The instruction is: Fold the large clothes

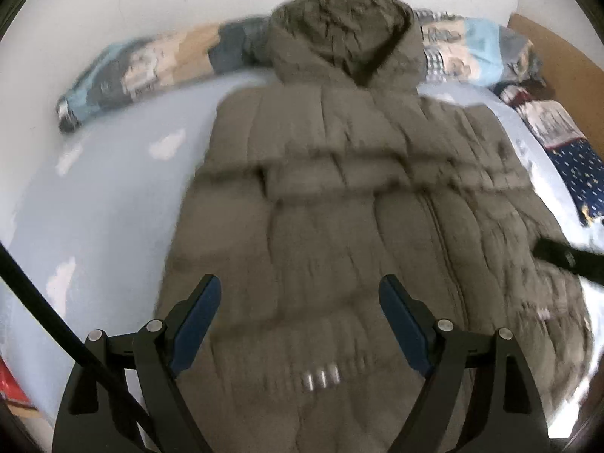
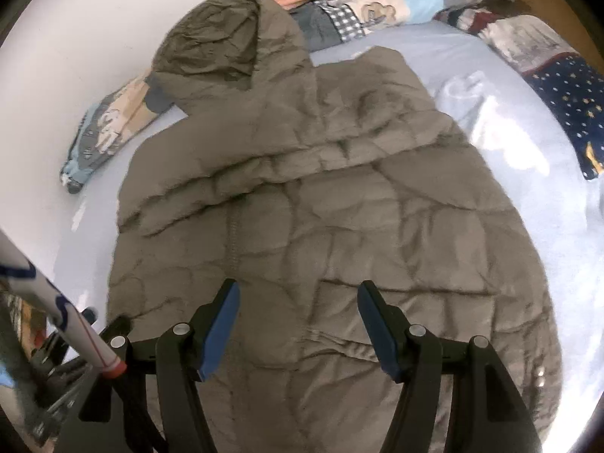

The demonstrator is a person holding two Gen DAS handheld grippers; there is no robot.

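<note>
Right wrist: jacket (image 2: 332,226) beneath tongs (image 2: 298,294).

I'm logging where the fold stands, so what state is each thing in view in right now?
Puffer jacket: spread flat on the bed, front up, zipped, sides already folded in.
Hood: laid out flat, pointing towards the wall.
Left claw: open, nothing between its fingers, above the jacket's lower part.
Right claw: open, empty, above the jacket's lower part.
Patchwork blanket: bunched along the wall.
Bed sheet: mostly smooth.
</note>
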